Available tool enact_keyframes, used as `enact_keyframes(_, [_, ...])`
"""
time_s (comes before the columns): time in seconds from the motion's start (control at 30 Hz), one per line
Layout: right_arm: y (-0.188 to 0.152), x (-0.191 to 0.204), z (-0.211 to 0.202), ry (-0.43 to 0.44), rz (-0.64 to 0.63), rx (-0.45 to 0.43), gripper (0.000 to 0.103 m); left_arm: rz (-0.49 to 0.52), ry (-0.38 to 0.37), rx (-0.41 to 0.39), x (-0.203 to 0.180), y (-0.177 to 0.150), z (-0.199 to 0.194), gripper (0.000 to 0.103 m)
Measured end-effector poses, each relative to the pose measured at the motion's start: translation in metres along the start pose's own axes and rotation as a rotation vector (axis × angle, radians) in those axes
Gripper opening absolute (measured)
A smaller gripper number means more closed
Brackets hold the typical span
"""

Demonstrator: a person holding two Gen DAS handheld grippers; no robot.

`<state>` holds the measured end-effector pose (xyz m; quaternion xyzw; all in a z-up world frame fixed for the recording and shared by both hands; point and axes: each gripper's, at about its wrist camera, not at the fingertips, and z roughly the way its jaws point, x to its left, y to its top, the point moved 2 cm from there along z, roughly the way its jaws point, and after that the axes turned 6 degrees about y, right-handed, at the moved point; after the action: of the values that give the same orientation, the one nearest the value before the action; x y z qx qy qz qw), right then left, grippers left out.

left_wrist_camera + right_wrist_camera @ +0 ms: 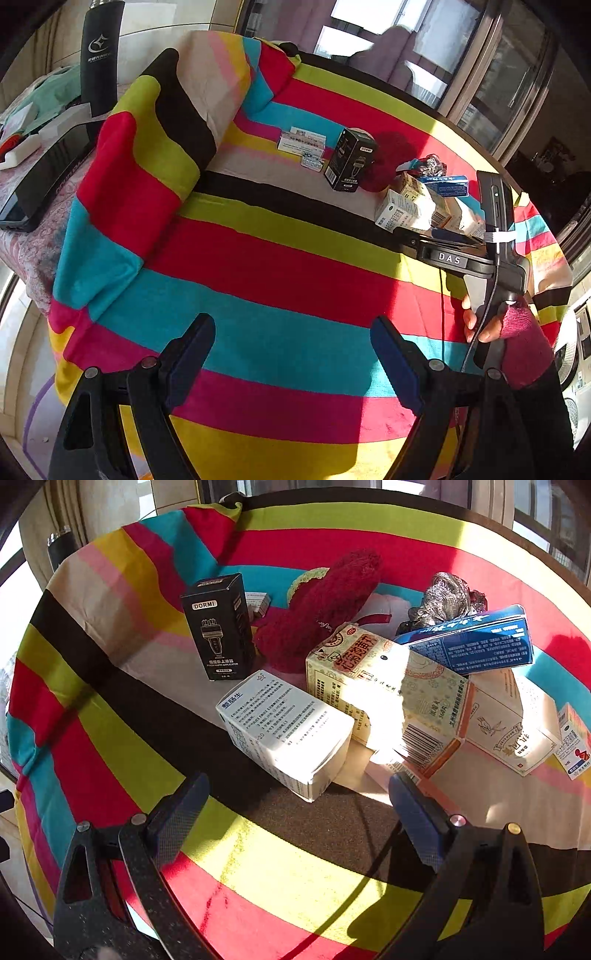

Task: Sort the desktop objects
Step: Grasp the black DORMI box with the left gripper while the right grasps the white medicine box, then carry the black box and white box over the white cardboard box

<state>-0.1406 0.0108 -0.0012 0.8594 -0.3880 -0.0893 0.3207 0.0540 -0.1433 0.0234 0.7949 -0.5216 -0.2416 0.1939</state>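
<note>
A round table under a striped cloth (258, 258) carries a pile of boxes. My right gripper (299, 805) stands open with nothing between its fingers, just short of a white medicine box (288, 731). Behind that lie a cream box with red lettering (388, 686), a blue box (476, 642) resting on top, a black DORMI box (221, 627) standing upright, a dark red fuzzy item (317, 605) and a silvery crumpled thing (447, 598). My left gripper (291, 350) is open over bare cloth, far from the black box (349, 160). The right gripper's body (495, 236) and a hand show at right.
Small white packets (301, 142) lie beyond the black box. More cream and white boxes (517, 723) sit at the pile's right. To the left, off the table, stand a black bottle (101, 55) and a dark tablet (48, 173). Windows ring the far side.
</note>
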Motion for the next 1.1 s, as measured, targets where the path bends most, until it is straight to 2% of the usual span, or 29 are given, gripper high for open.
enact_keyframes(0.13, [0.014, 0.007, 0.01, 0.016, -0.107, -0.002, 0.098, 0.02, 0.018, 0.05, -0.027, 0.032, 0.048, 0.087])
enact_keyframes(0.2, [0.014, 0.01, 0.013, 0.013, -0.153, 0.008, 0.076, 0.019, 0.027, 0.058, -0.036, 0.045, 0.066, 0.087])
enact_keyframes(0.23, [0.011, 0.01, 0.012, 0.015, -0.152, 0.009, 0.063, 0.015, 0.024, 0.063, -0.041, 0.051, 0.073, 0.087])
enact_keyframes(0.27, [0.008, 0.008, 0.007, 0.034, -0.133, 0.009, 0.046, 0.009, 0.016, 0.065, -0.044, 0.056, 0.078, 0.087])
enact_keyframes(0.3, [0.003, 0.006, 0.002, 0.036, -0.116, 0.019, 0.042, 0.0, 0.011, 0.065, -0.049, 0.063, 0.083, 0.087])
enact_keyframes(0.4, [-0.019, -0.001, -0.021, 0.018, -0.084, 0.028, 0.043, -0.01, 0.028, 0.041, -0.062, 0.081, 0.097, 0.087])
enact_keyframes(0.47, [-0.038, -0.007, -0.038, 0.035, -0.054, 0.018, 0.043, 0.005, 0.068, 0.018, -0.074, 0.092, 0.107, 0.087])
enact_keyframes(0.6, [-0.066, -0.018, -0.065, 0.037, -0.007, -0.013, 0.043, 0.026, 0.204, -0.077, -0.094, 0.113, 0.123, 0.087])
enact_keyframes(0.77, [-0.076, -0.018, -0.075, -0.013, -0.032, -0.019, 0.043, 0.024, 0.395, -0.172, -0.102, 0.139, 0.146, 0.086])
enact_keyframes(0.8, [-0.077, -0.016, -0.076, -0.018, -0.04, -0.018, 0.043, 0.017, 0.403, -0.184, -0.1, 0.143, 0.149, 0.078])
enact_keyframes(0.83, [-0.077, -0.018, -0.078, -0.019, -0.042, -0.018, 0.043, 0.018, 0.396, -0.184, -0.099, 0.146, 0.152, 0.065])
enact_keyframes(0.87, [-0.078, -0.019, -0.079, -0.015, -0.039, -0.018, 0.043, 0.022, 0.398, -0.158, -0.097, 0.147, 0.157, 0.042])
enact_keyframes(0.97, [-0.08, -0.026, -0.084, -0.006, -0.034, -0.019, 0.043, 0.015, 0.384, -0.158, -0.09, 0.142, 0.153, 0.039])
enact_keyframes(1.1, [-0.083, -0.028, -0.091, -0.008, -0.036, -0.018, 0.043, 0.073, 0.342, -0.169, -0.089, 0.118, 0.131, 0.039])
